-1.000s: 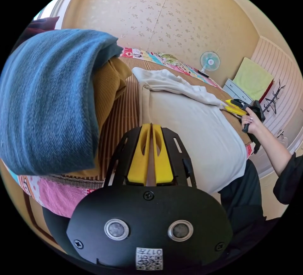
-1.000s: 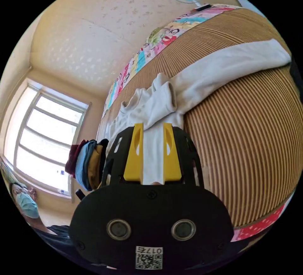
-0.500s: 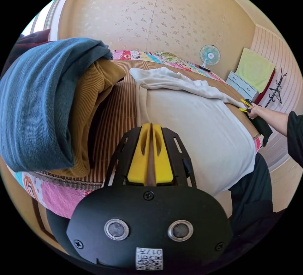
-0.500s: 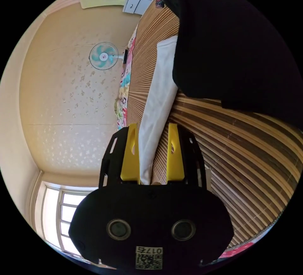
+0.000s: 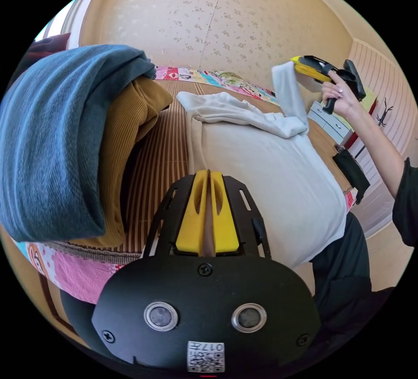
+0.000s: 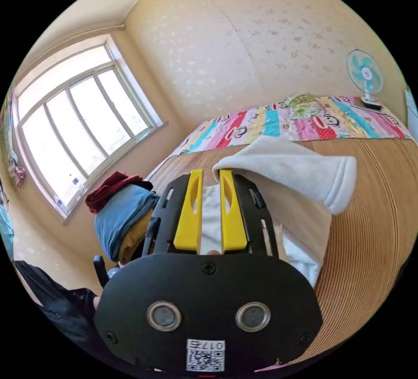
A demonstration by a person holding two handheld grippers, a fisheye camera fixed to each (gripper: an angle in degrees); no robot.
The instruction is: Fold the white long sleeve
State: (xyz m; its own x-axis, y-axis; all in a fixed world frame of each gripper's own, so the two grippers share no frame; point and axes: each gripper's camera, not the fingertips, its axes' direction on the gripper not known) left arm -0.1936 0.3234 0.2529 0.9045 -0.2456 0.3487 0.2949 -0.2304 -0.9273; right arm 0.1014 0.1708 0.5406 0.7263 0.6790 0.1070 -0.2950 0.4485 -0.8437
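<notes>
Two grippers at work over a bed [image 5: 167, 152] topped with a striped bamboo mat. White long sleeve [image 5: 265, 178] spread flat across the mat, hem hanging over the bed's near edge beside a person's dark trousers [image 5: 344, 261]. Right gripper [image 5: 305, 65], held in a hand [image 5: 342, 98], raised above the bed and pinching the cuff of one sleeve [image 6: 296, 170], lifted clear of the mat; jaws pressed close on the fabric in the right gripper view. Left gripper [image 5: 208, 178] with jaws pressed together, hovering by the near edge, nothing visibly between them. Stacked folded clothes [image 5: 65, 135] at the bed's window-side corner: blue on top of mustard. Small fan [image 6: 365, 75] standing at the far edge by the wall
</notes>
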